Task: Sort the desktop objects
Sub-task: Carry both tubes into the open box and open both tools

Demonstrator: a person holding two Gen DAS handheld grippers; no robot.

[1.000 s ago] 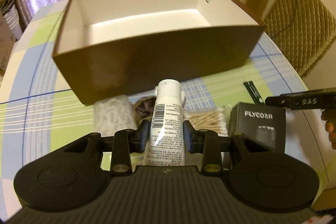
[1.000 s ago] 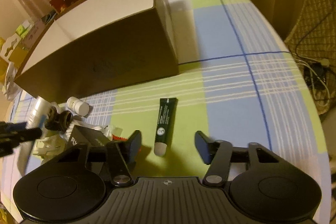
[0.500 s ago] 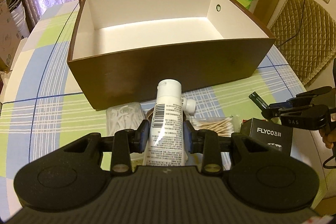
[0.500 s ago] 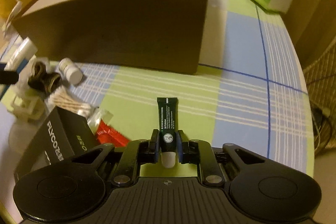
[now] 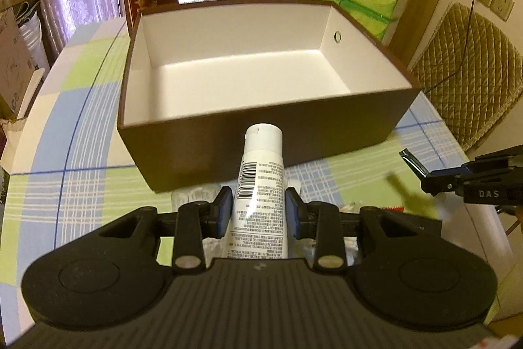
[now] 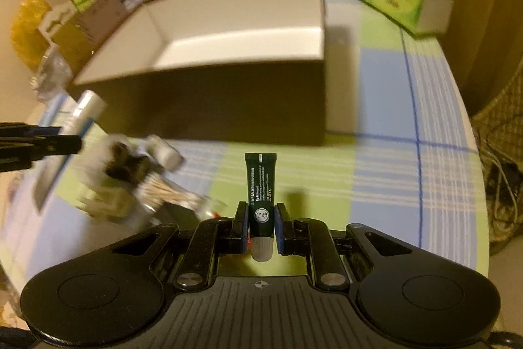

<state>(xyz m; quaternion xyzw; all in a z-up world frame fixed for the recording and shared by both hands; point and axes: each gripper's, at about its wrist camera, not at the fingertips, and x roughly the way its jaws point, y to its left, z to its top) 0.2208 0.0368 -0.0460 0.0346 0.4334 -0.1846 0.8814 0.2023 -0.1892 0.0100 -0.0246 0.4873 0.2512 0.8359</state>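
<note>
- Our left tongs (image 5: 258, 215) pinch the white tube (image 5: 260, 192), lifted up, with its cap pointing forward at the brown box (image 5: 261, 139).
- The box sits just ahead of both tongs, and we see nothing inside it, so we think no sorting is finished.
- Between the tongs, a blurry pile of small things (image 6: 137, 182) waits on the table (image 6: 392, 185).
- Our right tongs (image 6: 260, 226) pinch the dark green tube (image 6: 260, 185), off the table, also short of the box.

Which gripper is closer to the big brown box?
Probably the left. The left gripper, holding the white tube, points at the brown box's front wall. The right gripper, holding the dark green tube, looks farther back, near the box's right corner.
</note>
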